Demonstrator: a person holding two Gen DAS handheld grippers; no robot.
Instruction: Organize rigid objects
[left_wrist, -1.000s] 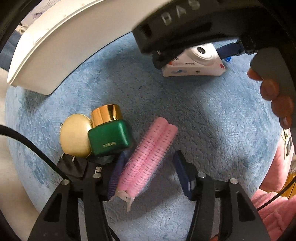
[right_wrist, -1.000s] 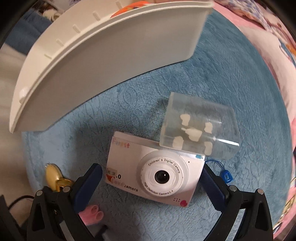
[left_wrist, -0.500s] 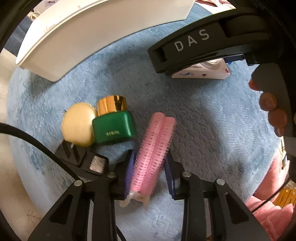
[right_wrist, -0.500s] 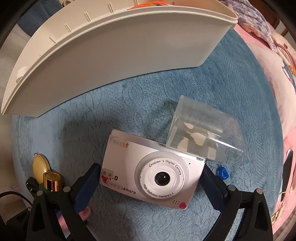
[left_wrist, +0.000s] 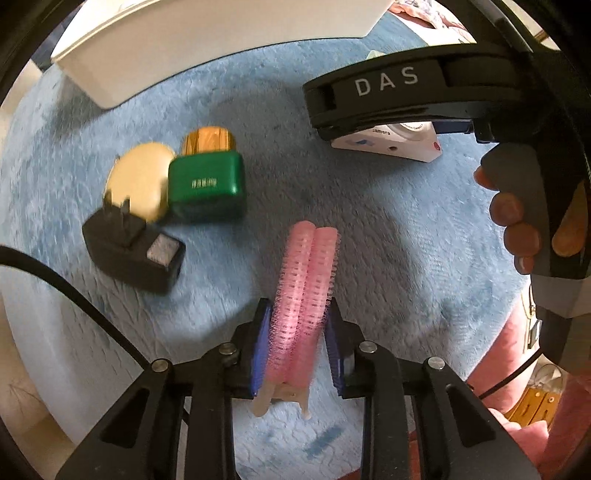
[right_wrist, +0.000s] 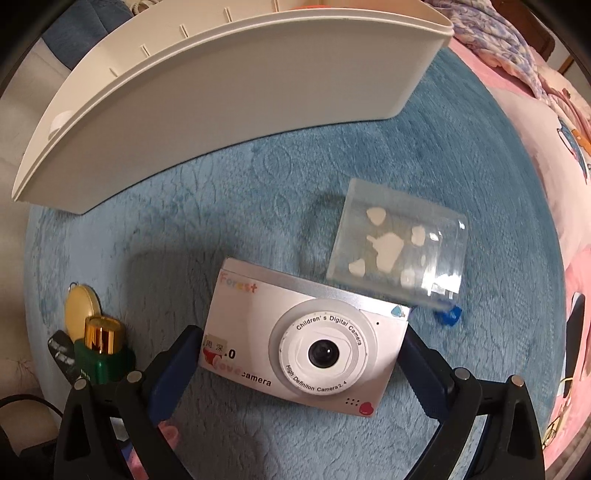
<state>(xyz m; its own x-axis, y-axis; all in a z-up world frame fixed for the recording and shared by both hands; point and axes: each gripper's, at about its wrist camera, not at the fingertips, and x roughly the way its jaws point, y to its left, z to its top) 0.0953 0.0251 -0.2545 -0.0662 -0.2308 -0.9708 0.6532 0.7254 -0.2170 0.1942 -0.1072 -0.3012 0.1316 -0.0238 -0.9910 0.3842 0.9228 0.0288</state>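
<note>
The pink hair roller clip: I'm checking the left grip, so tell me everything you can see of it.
The pink hair roller clip is two bristly pink rollers side by side, joined at a pale plastic clip end nearest the lens. It looks like fuzzy mesh over plastic. It lies lengthwise along the left gripper, whose blue pads press on both its sides. Its far end points over the blue rug; whether that end rests on the rug cannot be told.

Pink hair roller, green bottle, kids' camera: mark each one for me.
pink hair roller (left_wrist: 304, 295), left wrist view, on its bristled body just ahead of the blue pads
green bottle (left_wrist: 206, 182), left wrist view, on its green front face
kids' camera (right_wrist: 255, 325), right wrist view, on its white front left of the lens
</note>
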